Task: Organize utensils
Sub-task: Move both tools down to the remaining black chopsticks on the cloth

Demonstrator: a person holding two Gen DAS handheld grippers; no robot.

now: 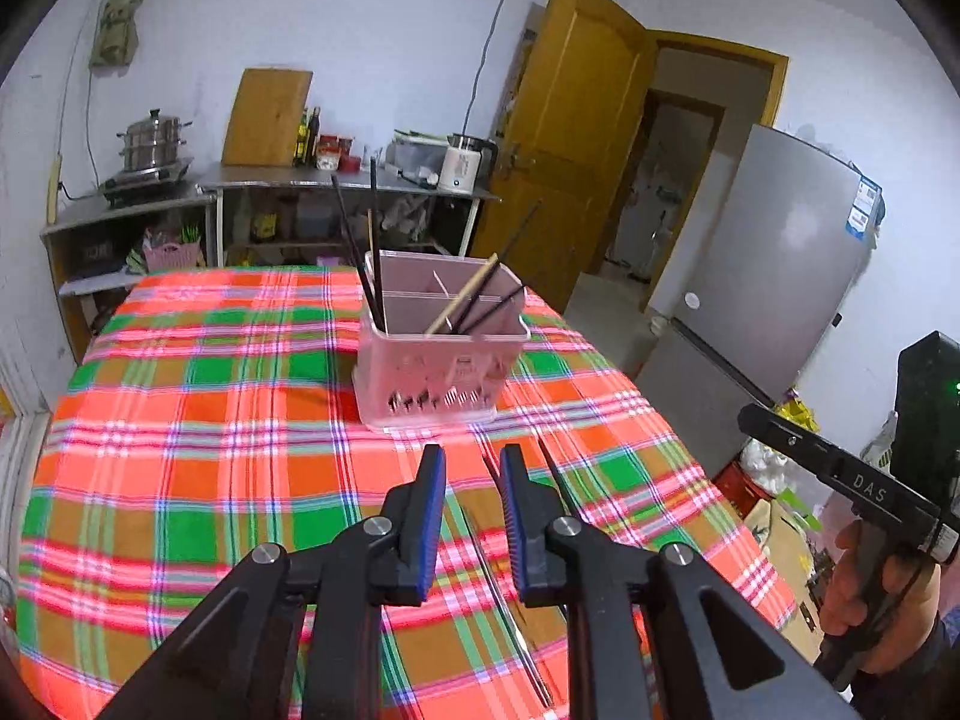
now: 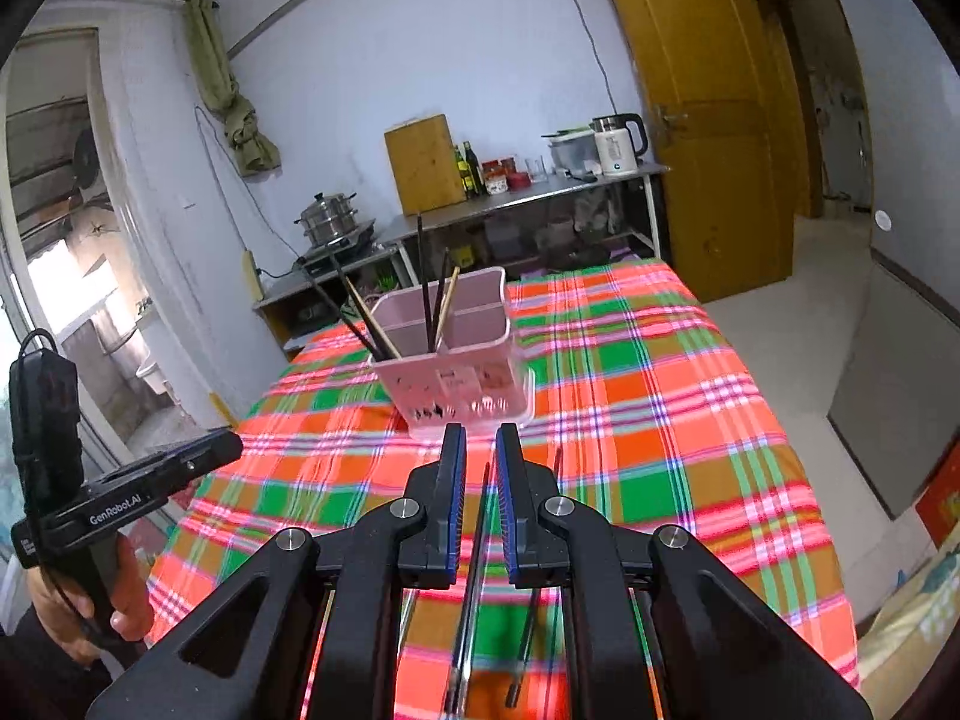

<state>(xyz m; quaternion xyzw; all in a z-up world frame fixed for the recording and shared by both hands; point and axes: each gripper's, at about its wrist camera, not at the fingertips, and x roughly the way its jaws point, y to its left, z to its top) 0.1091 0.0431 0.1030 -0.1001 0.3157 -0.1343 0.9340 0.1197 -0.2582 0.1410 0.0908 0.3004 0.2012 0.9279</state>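
Chopsticks lie loose on the plaid cloth (image 1: 198, 420) under both my grippers, and more stand in the pink caddy (image 1: 438, 360) further up the table. The caddy has dividers; in the left wrist view two dark sticks (image 1: 367, 252) lean in its near left corner, and a pale one (image 1: 463, 294) with a few dark ones slants across the front compartment.

My left gripper (image 1: 474, 468) hovers over the cloth just short of the caddy, its blue pads a narrow gap apart – nothing pinched between them. A thin stick (image 1: 507, 606) lies on the cloth below that gap, running toward me, and another dark one (image 1: 555, 474) shows just beside the right finger.

My right gripper (image 2: 480, 450) is also near the caddy's front wall, pads close together with only a slit between. One dark chopstick (image 2: 477, 546) runs up through that slit, but it looks to be lying on the cloth beneath – I cannot tell whether the pads touch it. A second stick (image 2: 531, 600) lies just to its right, partly hidden by the finger.

Each camera catches my other hand at the edge, wrapped round the other gripper's handle (image 1: 864, 576).
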